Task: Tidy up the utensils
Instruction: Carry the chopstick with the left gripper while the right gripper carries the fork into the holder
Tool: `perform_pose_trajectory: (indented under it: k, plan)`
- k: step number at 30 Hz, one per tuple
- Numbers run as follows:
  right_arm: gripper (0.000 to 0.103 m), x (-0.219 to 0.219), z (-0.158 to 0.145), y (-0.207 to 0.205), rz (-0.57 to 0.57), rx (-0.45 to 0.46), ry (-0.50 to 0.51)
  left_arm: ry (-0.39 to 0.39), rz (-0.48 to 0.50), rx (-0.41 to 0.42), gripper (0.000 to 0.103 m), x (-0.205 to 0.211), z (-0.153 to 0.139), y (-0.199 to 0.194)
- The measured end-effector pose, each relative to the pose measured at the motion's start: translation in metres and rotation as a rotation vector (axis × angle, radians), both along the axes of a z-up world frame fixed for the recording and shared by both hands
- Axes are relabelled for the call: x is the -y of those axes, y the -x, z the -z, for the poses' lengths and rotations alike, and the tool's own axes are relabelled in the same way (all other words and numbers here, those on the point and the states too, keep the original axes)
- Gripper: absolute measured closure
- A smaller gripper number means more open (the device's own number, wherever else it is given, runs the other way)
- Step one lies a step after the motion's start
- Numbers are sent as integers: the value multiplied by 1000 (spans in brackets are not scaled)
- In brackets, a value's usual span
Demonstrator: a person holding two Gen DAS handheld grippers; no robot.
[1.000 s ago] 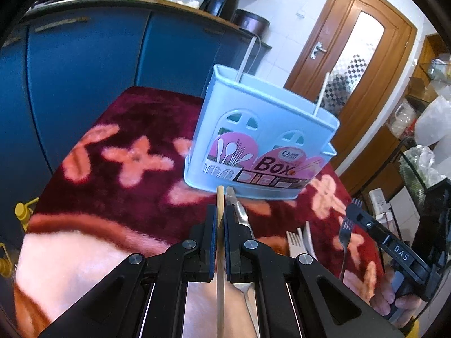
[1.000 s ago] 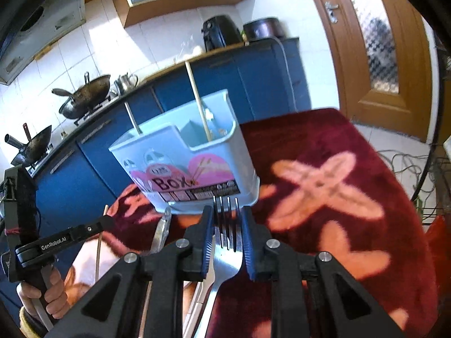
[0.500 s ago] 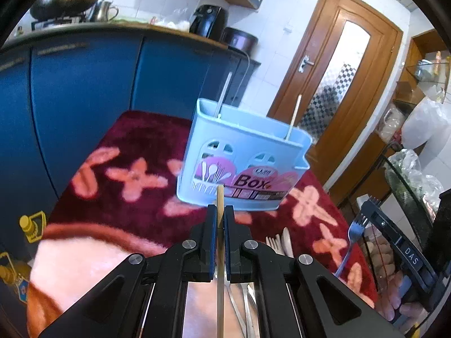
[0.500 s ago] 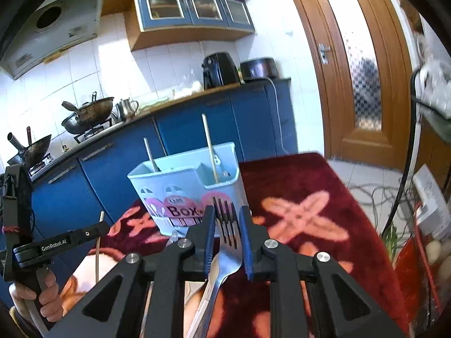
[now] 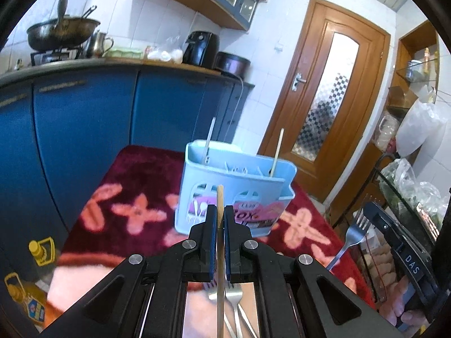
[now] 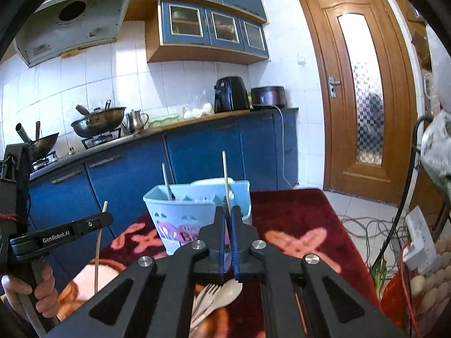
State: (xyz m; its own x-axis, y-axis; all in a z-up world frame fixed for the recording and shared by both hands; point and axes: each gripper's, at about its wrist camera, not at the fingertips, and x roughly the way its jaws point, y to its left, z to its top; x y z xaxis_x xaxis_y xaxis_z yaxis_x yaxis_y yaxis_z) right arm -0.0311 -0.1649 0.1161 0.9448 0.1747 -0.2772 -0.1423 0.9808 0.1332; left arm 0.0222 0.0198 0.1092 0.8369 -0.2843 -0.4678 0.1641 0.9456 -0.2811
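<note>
A light blue utensil box (image 5: 234, 194) (image 6: 174, 211) stands on the red flowered cloth (image 5: 135, 186), with two chopsticks upright in it. Level with its front wall, my left gripper (image 5: 220, 211) is shut on a wooden chopstick (image 5: 220, 253). The right wrist view shows that gripper (image 6: 108, 219) at the left with the chopstick (image 6: 98, 248) hanging from it. My right gripper (image 6: 228, 214) points at the box; its jaws are closing on a metal fork (image 5: 352, 233), now edge-on between the pads. Loose forks (image 5: 234, 295) and a pale spoon (image 6: 228, 288) lie below both grippers.
Blue cabinets (image 5: 84, 118) with a worktop run behind the table. Oil bottles (image 5: 38, 253) stand low on the left. A wooden door (image 6: 363, 93) is at the right, with cables and a power strip (image 6: 417, 239) on the floor and a rack of bags (image 5: 417, 129) nearby.
Both grippers have risen, each carrying its utensil, and the box now sits lower and farther off. The fork has turned from flat to edge-on while the right jaws narrowed.
</note>
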Motion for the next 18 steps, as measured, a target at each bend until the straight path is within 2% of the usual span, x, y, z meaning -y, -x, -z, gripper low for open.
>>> perform_pose_trajectory:
  k: [6, 10, 18]
  plan:
    - [98, -2, -18, -8, 16, 46, 48, -10, -14, 67, 99, 1, -19, -8]
    - [98, -5, -27, -18, 31, 60, 86, -4, -24, 83, 99, 0, -27, -18]
    - [98, -7, -49, -53, 57, 73, 156, -11, -48, 164, 99, 1, -50, -47]
